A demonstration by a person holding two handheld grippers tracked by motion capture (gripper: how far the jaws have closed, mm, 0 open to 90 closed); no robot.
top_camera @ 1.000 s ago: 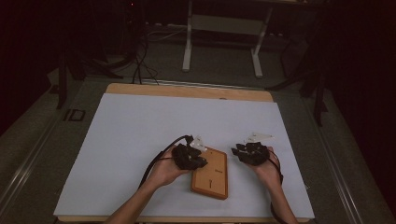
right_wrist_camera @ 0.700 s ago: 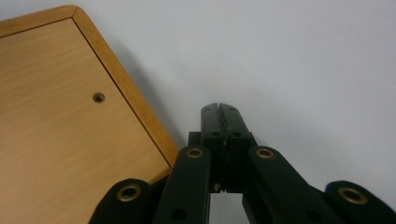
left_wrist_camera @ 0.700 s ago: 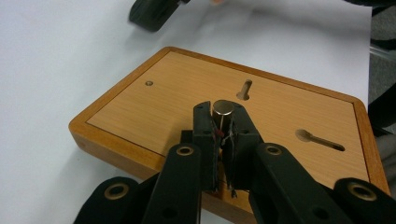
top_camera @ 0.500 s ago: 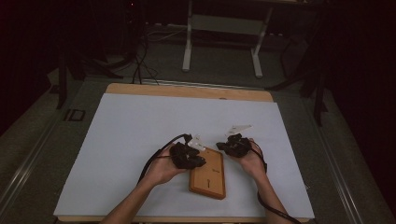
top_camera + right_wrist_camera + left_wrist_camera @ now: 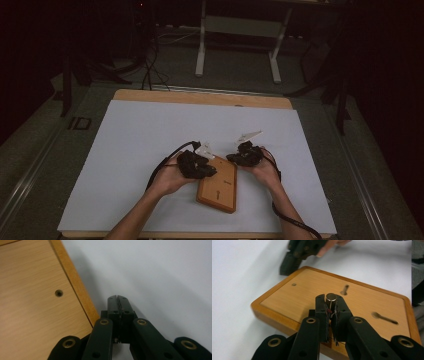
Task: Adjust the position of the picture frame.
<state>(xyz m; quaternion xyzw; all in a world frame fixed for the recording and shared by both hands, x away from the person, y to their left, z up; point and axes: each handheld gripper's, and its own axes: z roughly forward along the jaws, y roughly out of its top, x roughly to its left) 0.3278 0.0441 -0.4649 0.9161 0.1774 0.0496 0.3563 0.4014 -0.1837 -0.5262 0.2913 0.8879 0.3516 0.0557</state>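
the left gripper (image 5: pixel 330 305) grasps a metal pin (image 5: pixel 331 298) at frame centre above the wooden board (image 5: pixel 307 290), likely the insertion step, calling for alignment with a hole (image 5: pixel 294 284); the right gripper (image 5: pixel 118 298) is clenched empty beside the board's edge.

Both claws beside wooden board (image 5: pixel 218 189)

room dim | grey floor (image 5: pixel 45 150) | white stand (image 5: pixel 237 30) | floor cables (image 5: pixel 150 70)
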